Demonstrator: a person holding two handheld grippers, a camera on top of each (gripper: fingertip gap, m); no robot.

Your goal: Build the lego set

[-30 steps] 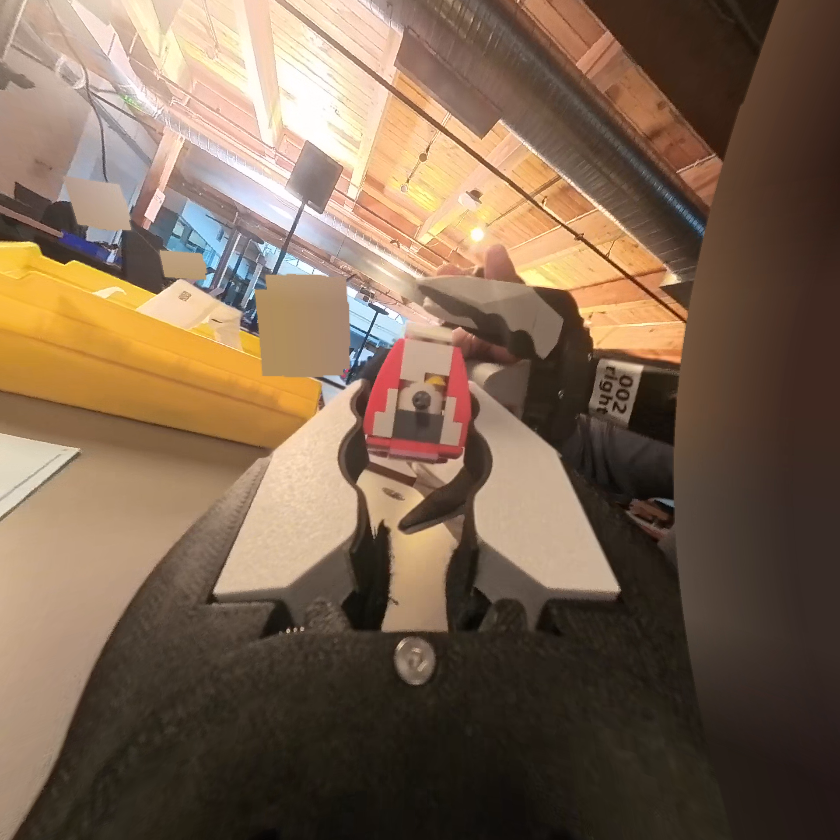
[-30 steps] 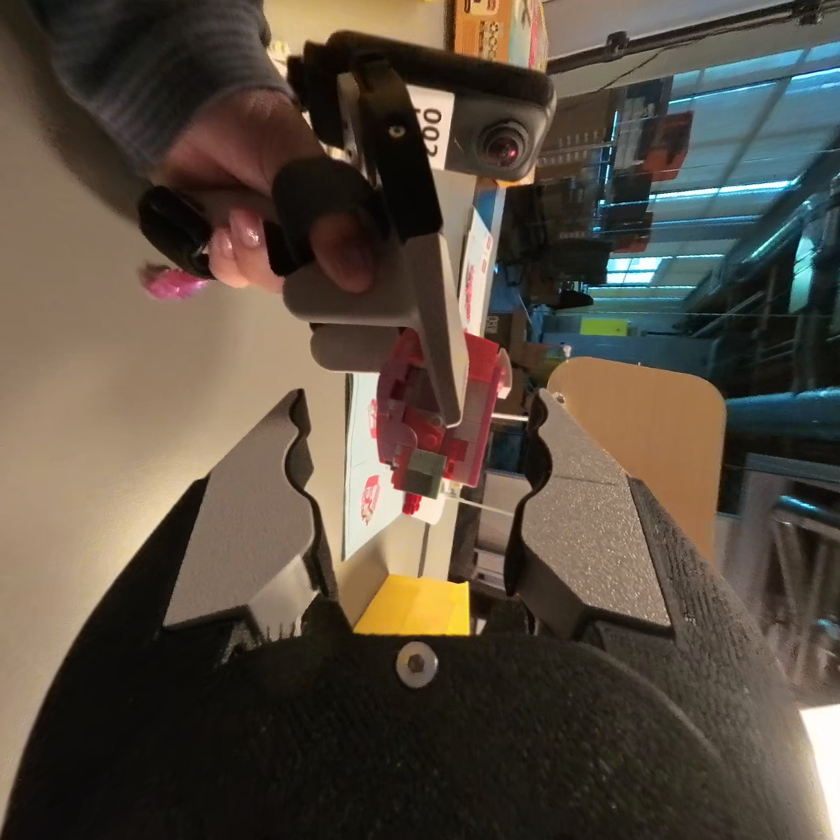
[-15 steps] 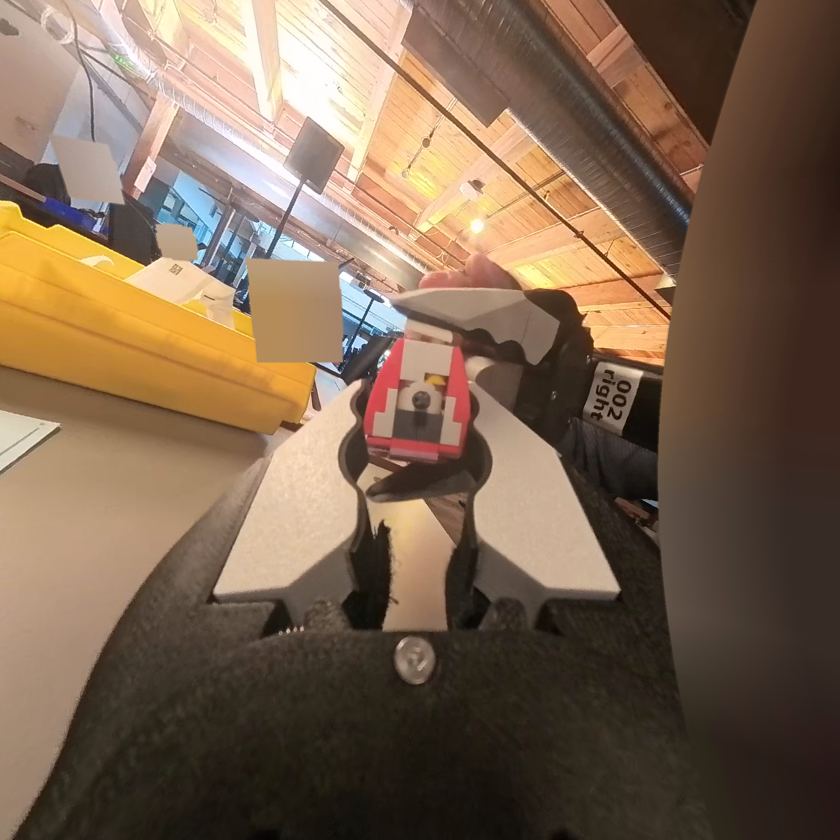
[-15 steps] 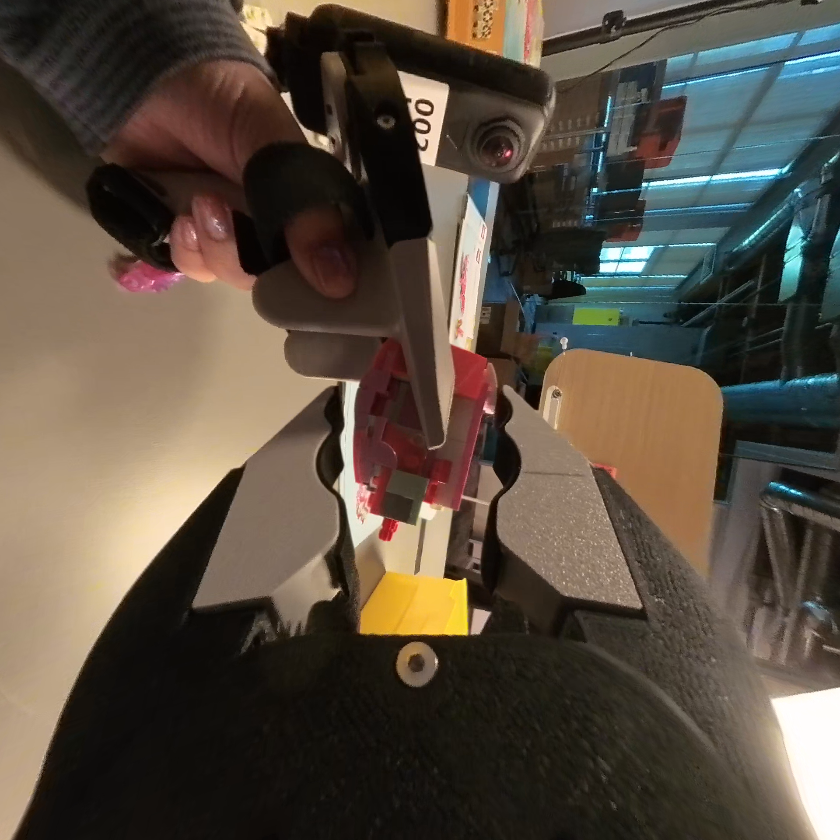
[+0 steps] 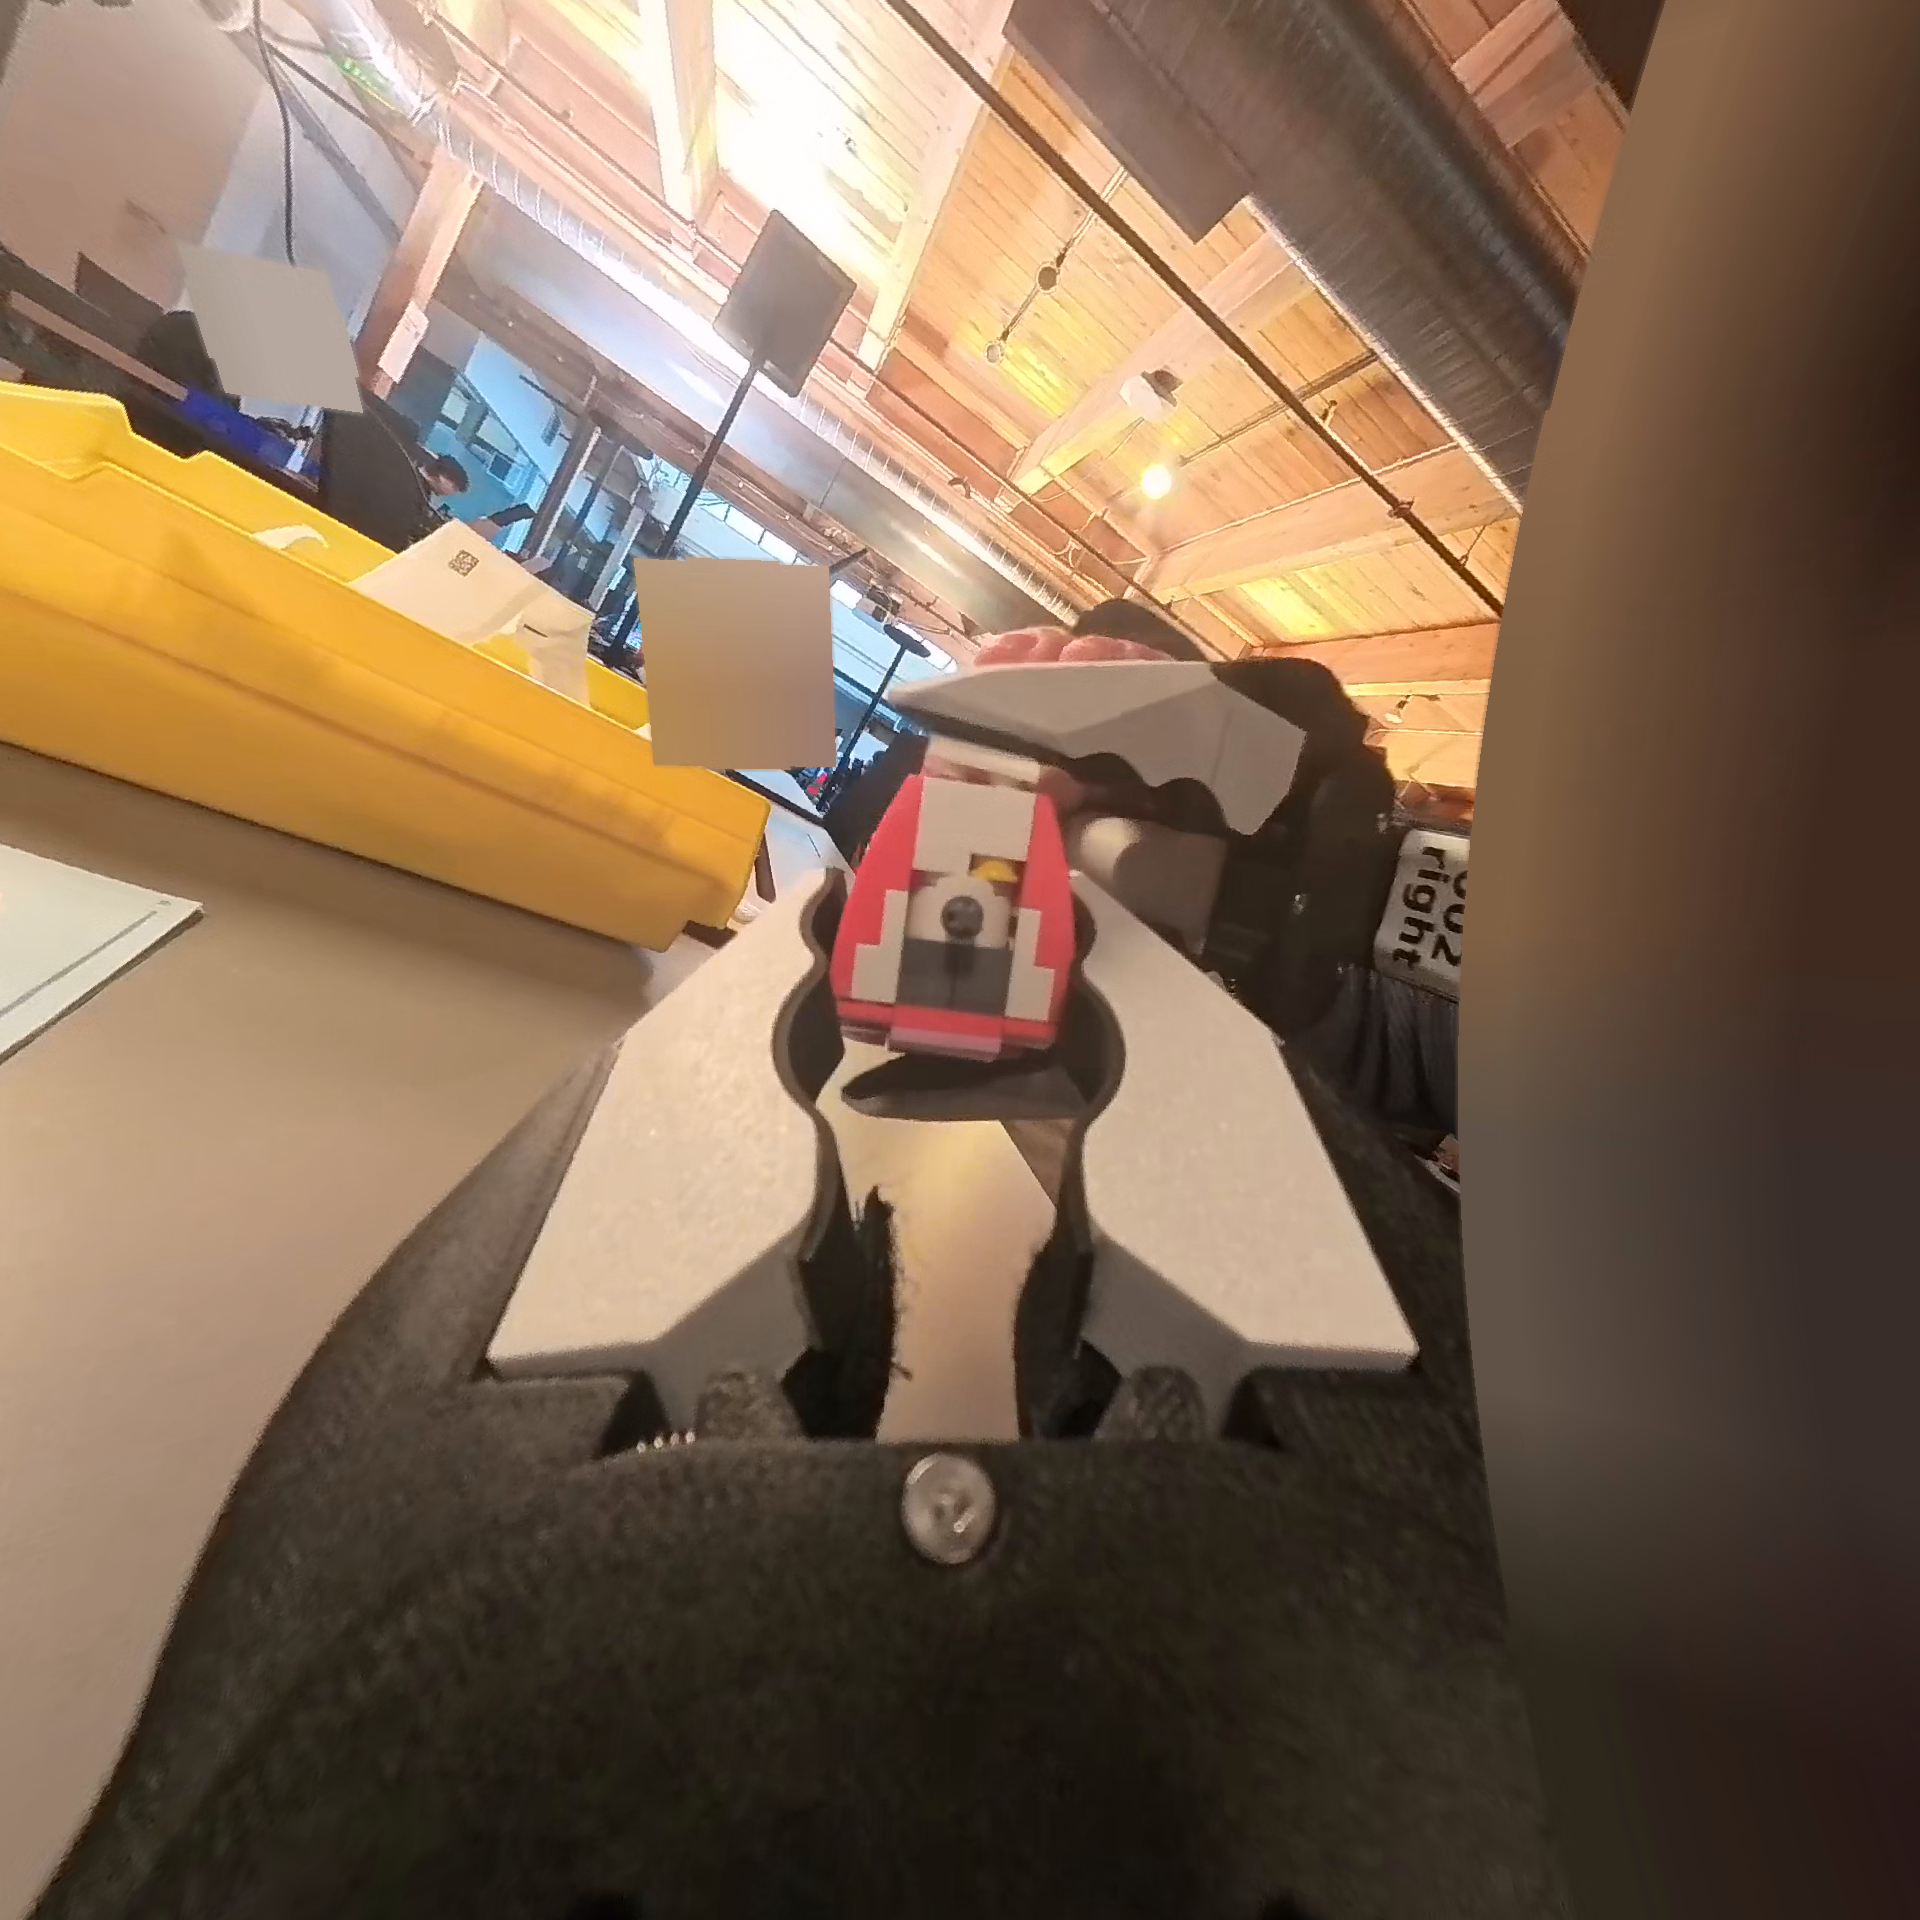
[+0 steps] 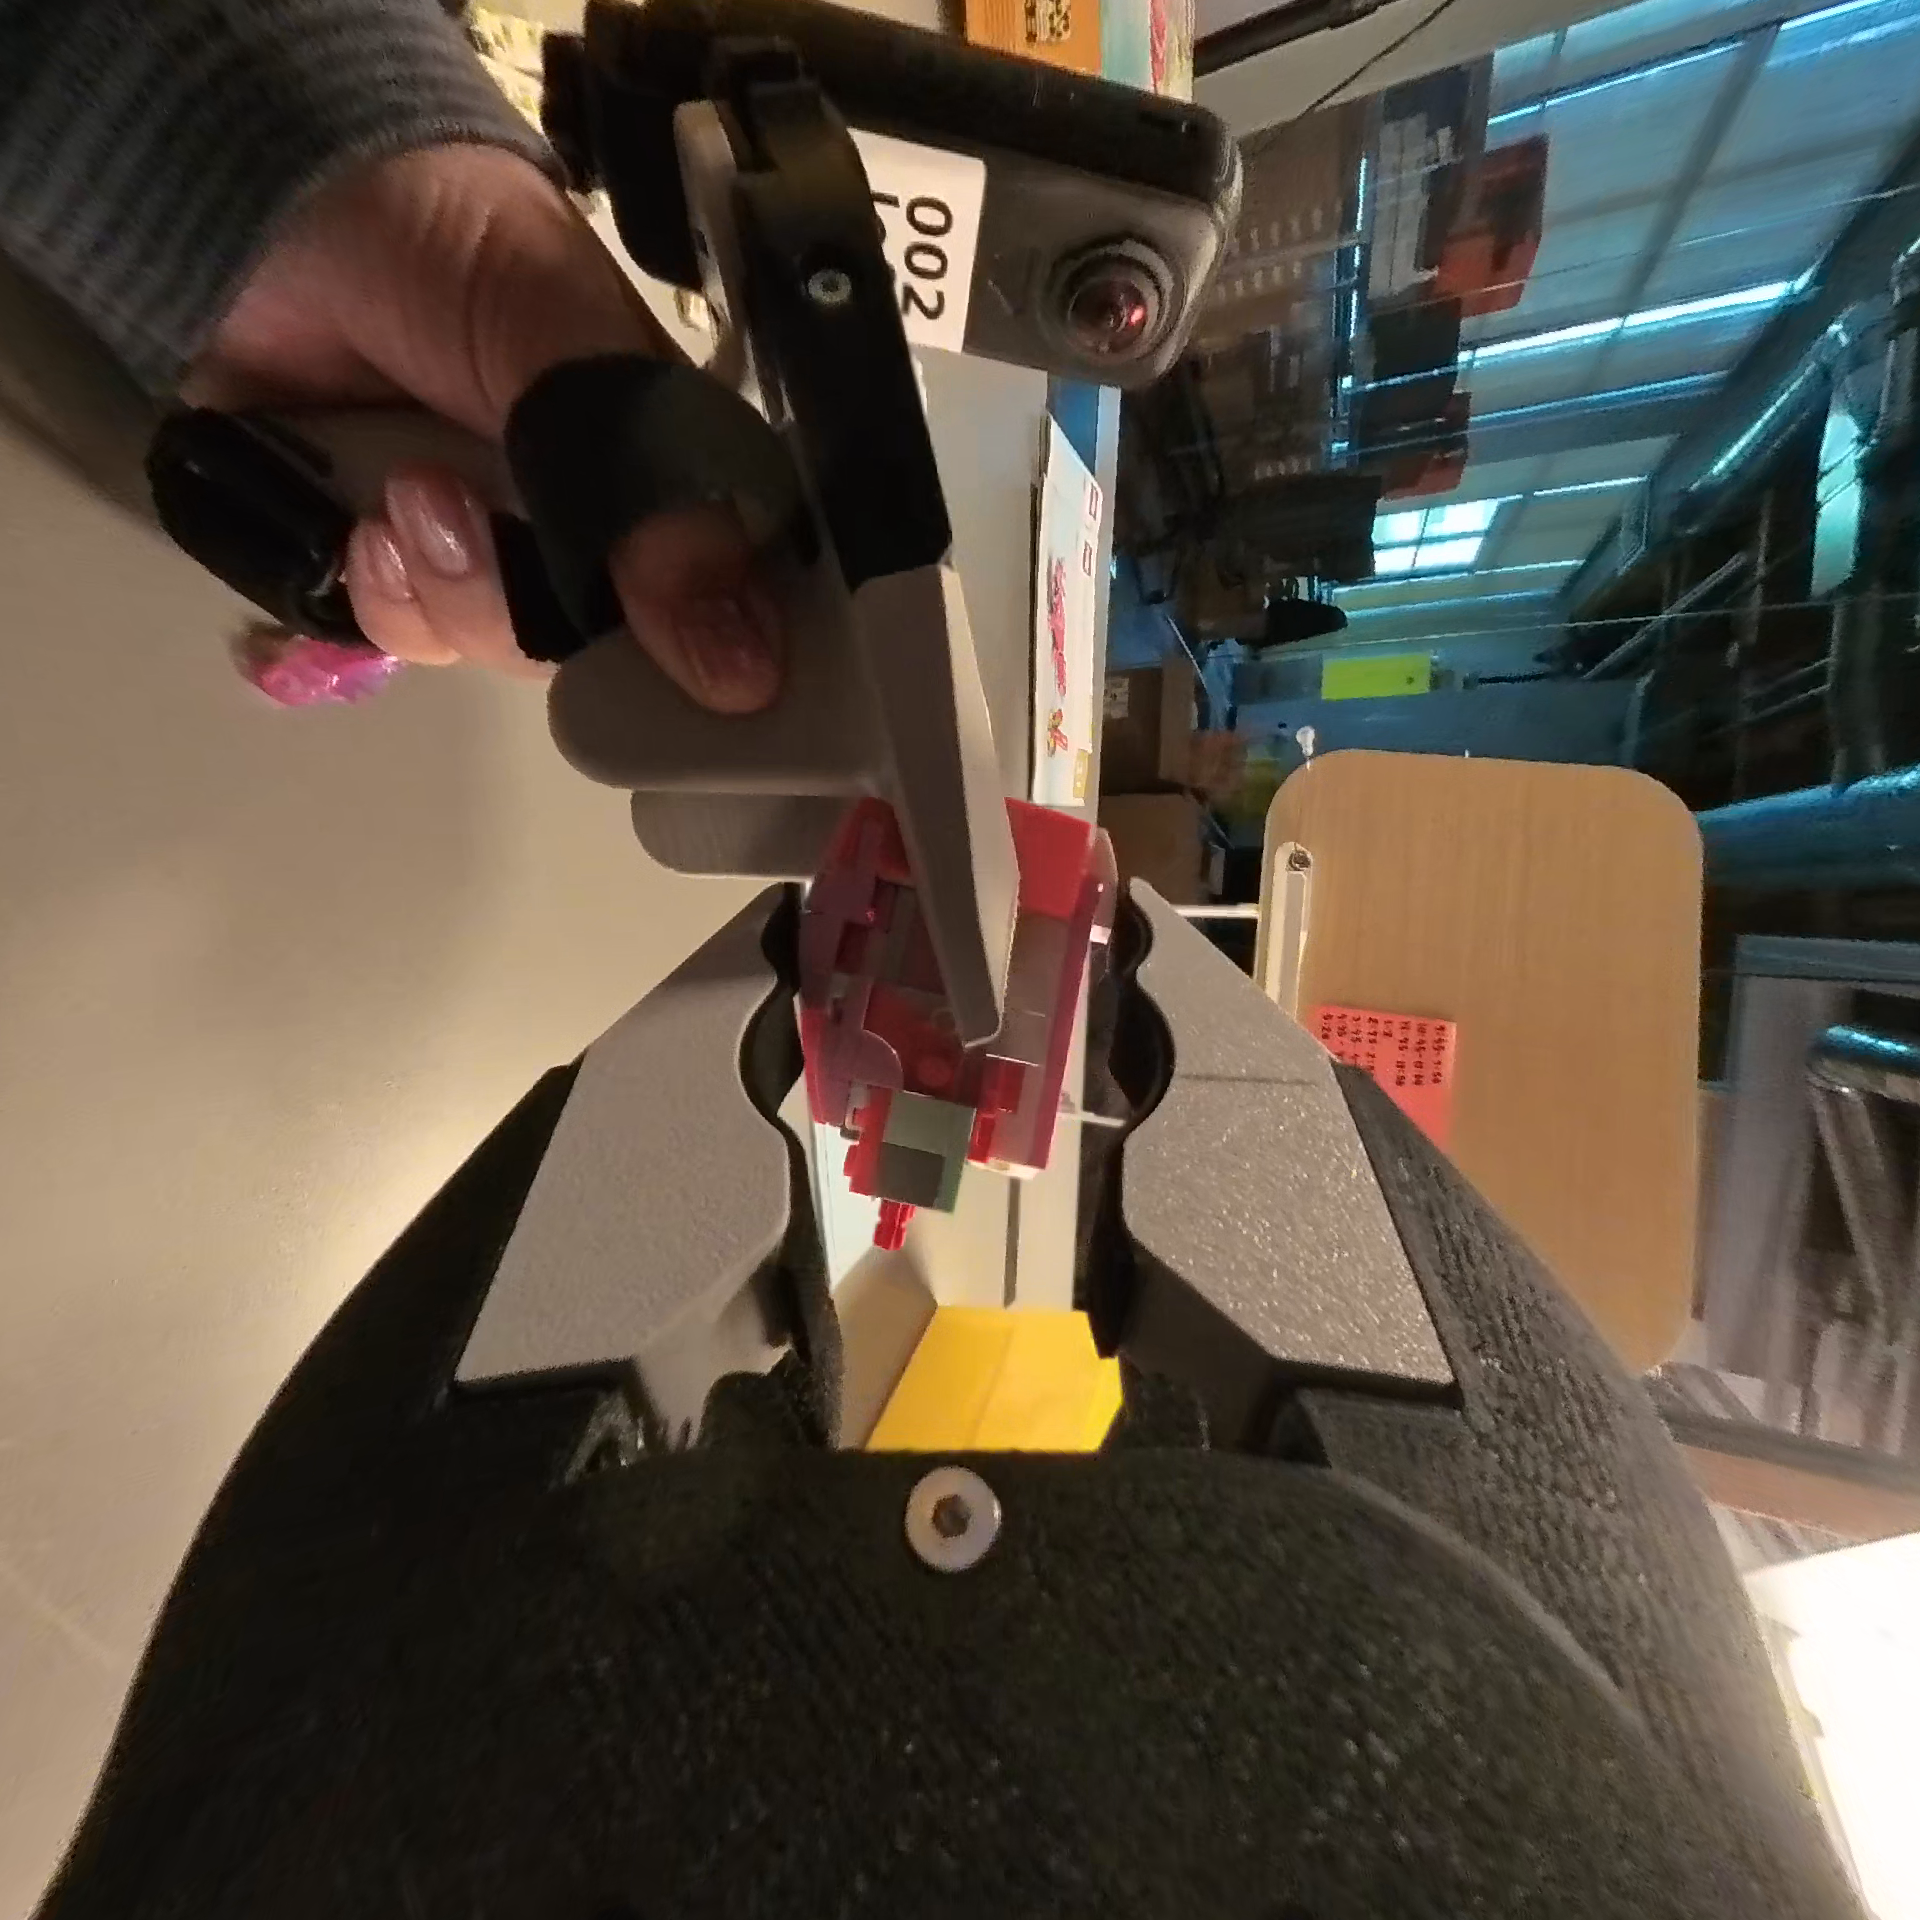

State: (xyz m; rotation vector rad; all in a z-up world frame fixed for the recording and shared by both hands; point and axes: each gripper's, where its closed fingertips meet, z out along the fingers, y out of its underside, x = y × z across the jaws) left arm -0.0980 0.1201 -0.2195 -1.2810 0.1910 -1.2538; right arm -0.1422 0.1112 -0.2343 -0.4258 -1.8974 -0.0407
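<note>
Plainly both grippers clamp the red-and-white brick model (image 5: 951,935) (held above the table (image 5: 260,1091)): left gripper (image 5: 951,971) sideways, right gripper (image 6: 961,997) top-to-bottom.

Yellow bin (image 5: 343,717) on tan table (image 5: 260,1091), white sheet (image 5: 73,935) — wooden chair back (image 6: 1475,1039)

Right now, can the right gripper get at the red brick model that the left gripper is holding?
Probably yes: the right gripper already has its fingers on either side of the red brick model, crosswise to the left gripper, and nothing stands between.
</note>
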